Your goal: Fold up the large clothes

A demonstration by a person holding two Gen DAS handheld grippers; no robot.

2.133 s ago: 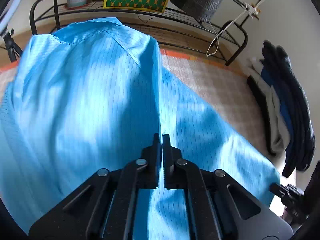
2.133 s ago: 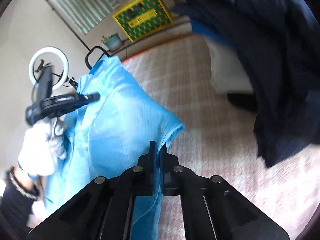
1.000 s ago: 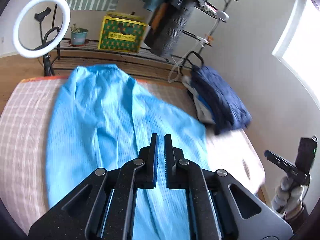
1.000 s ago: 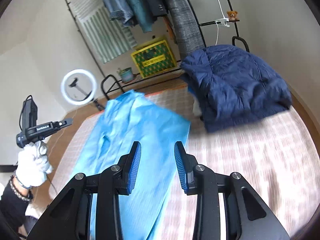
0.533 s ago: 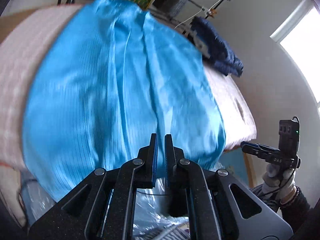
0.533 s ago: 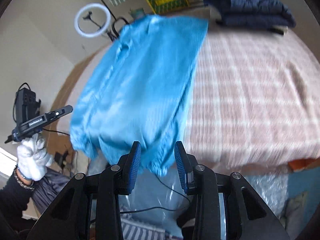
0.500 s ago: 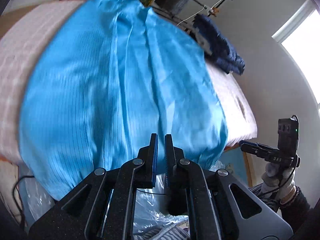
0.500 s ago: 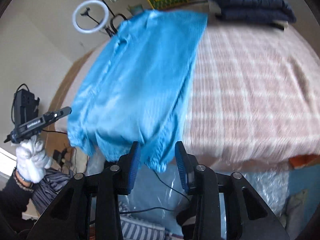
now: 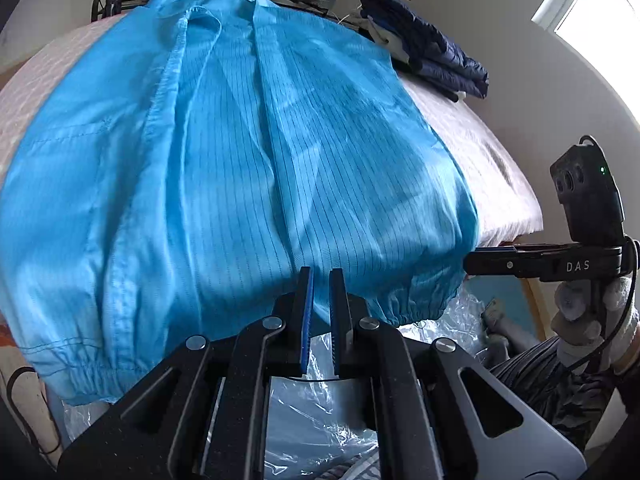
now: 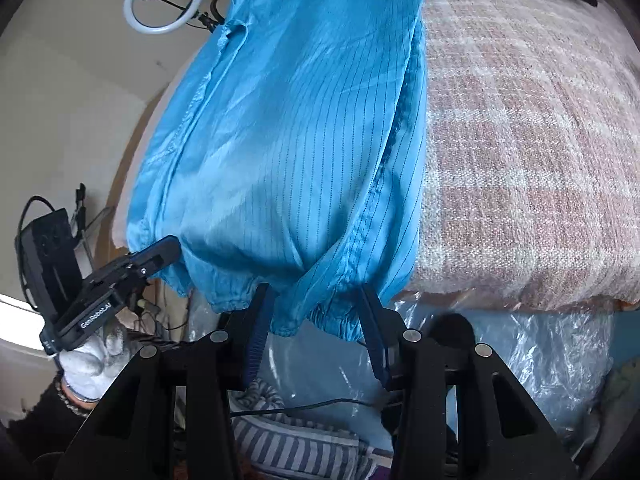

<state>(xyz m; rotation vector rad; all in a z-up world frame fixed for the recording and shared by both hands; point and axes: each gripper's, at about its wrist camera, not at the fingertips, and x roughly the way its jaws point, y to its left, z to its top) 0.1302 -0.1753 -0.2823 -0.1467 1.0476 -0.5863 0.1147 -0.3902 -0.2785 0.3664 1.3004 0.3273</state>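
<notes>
A large bright blue pinstriped garment (image 9: 240,152) lies spread on the bed, its elastic hem (image 9: 404,312) hanging over the near edge. My left gripper (image 9: 320,276) is shut just in front of the hem's middle, with nothing between its pads. From the right wrist view, the left gripper (image 10: 160,252) sits by the hem's left corner, held by a white-gloved hand (image 10: 92,360). My right gripper (image 10: 315,296) has its jaws closing, with a gathered bit of hem (image 10: 316,316) between the fingers but not pinched. In the left wrist view, the right gripper (image 9: 470,264) points at the hem's right corner.
The bed has a pink plaid cover (image 10: 520,140). A folded navy jacket (image 9: 432,56) lies at its far right. Clear plastic sheeting (image 9: 320,412) and a striped cloth (image 10: 296,444) are below the bed edge. A ring light (image 10: 162,0) and a rack stand behind.
Both grippers let go of the garment, which now lies flat on the bed. Both have sunk down to the near hem at the bed's edge. The right jaws have opened.
</notes>
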